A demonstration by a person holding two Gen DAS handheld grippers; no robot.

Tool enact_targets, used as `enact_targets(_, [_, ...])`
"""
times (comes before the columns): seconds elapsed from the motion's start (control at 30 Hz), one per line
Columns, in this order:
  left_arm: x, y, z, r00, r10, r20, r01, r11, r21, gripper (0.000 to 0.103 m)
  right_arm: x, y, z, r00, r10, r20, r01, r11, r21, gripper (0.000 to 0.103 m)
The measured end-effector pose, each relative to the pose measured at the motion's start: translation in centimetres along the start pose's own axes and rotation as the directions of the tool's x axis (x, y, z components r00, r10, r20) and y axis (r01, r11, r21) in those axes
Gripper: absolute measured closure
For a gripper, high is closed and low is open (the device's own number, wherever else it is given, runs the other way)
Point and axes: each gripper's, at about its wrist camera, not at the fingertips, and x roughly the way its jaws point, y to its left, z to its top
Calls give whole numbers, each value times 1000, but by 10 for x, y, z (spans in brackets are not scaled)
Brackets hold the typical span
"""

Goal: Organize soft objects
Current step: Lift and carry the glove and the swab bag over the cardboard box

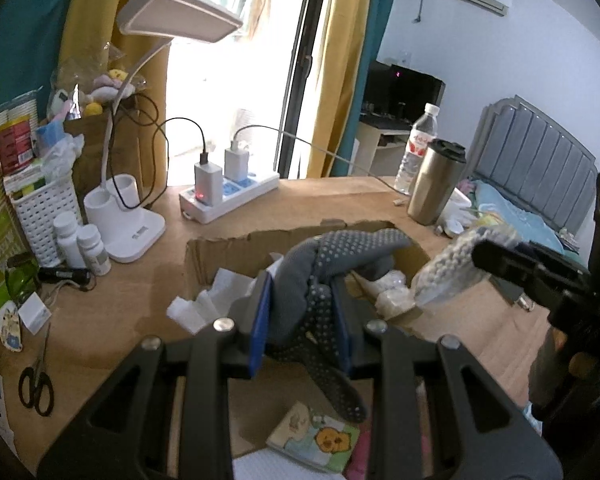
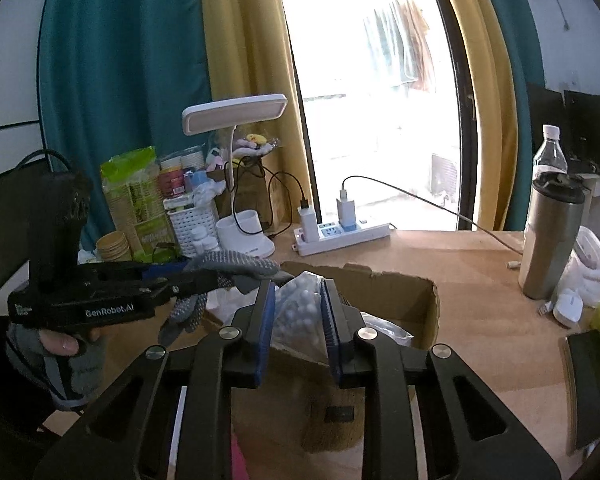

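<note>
The left gripper (image 1: 300, 312) is clamped on a grey dotted work glove (image 1: 320, 276), blue pads pressing both sides of the fabric, glove fingers dangling below the jaws over an open cardboard box (image 1: 228, 248) that sits in the middle of the desk (image 1: 292, 204). Seen from the right wrist camera, that same gripper's black body carries the lettering "GenRobot.AI", with the glove (image 2: 236, 264) draped from its tip at the box's left edge. The right gripper (image 2: 298, 320) is pinched on a white bobbled knit item (image 2: 300, 312), held just above the box (image 2: 396, 284); from the left wrist view the knit piece (image 1: 452, 264) hangs at the box's right edge. White padding (image 1: 204, 300) lies inside the box.

Toward the desk's back edge stand a white desk lamp (image 1: 140, 216) and a white power strip (image 1: 228, 196) with two chargers plugged in. At the left edge are two white pill bottles (image 1: 82, 244), a white perforated basket (image 1: 46, 212) and black scissors (image 1: 36, 384). Near the right edge stand a steel travel mug (image 1: 436, 184) and a clear water bottle (image 1: 416, 148) with a red label, its writing too small to read. A small cartoon-printed packet (image 1: 316, 436) lies close to the front edge.
</note>
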Motion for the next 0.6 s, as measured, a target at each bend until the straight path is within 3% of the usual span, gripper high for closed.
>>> enact_targets(0.6, [45, 16, -1, 997, -35, -75, 34, 999, -19, 74, 43, -13, 5, 998, -15, -62, 15, 1000, 9, 78])
